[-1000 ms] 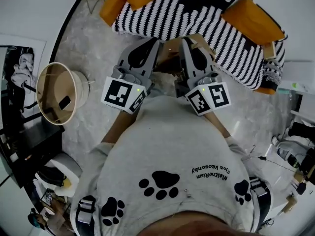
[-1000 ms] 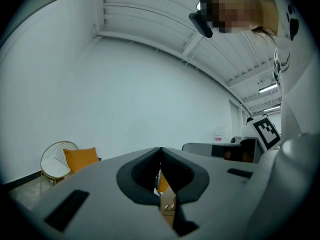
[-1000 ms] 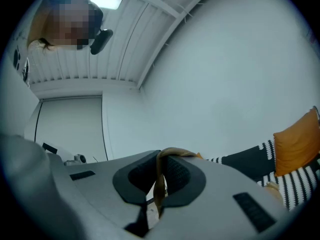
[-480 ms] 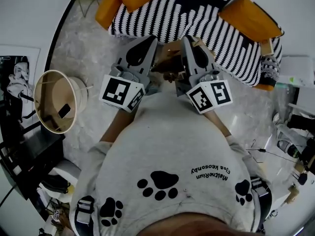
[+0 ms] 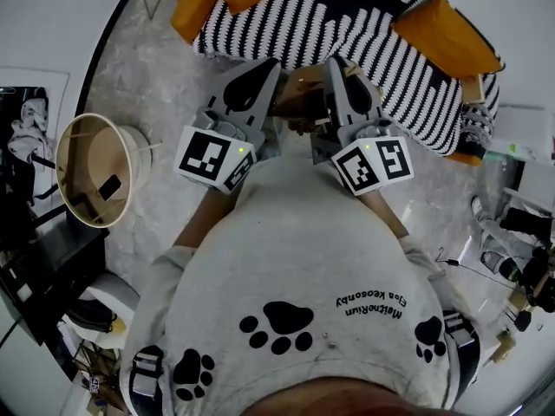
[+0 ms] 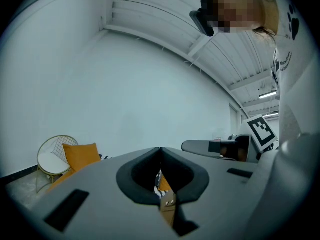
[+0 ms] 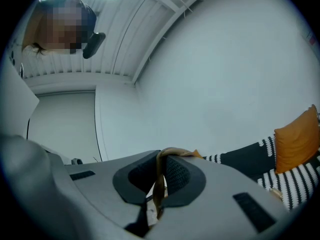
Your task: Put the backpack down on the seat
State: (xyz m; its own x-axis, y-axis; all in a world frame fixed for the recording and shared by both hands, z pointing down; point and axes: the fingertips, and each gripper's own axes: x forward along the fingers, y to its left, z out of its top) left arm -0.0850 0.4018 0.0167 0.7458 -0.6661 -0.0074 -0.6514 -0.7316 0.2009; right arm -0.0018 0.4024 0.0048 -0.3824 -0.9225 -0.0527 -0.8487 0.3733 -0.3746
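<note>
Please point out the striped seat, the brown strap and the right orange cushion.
striped seat point(image 5: 277, 29): head view, on its striped cover
brown strap point(image 7: 158, 183): right gripper view, the part between the jaws
right orange cushion point(image 5: 442, 37): head view, its middle

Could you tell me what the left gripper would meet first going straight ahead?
Probably the striped sofa; the left gripper, shut on a strap, points at it, though depth is unclear.

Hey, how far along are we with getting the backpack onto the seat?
Done: it's picked up, the right hand-held gripper shut on a tan strap, the left hand-held gripper on a tan tab. In hand: the brown backpack hangs between them at the striped seat's front edge. Left: set it onto the seat and release.
</note>
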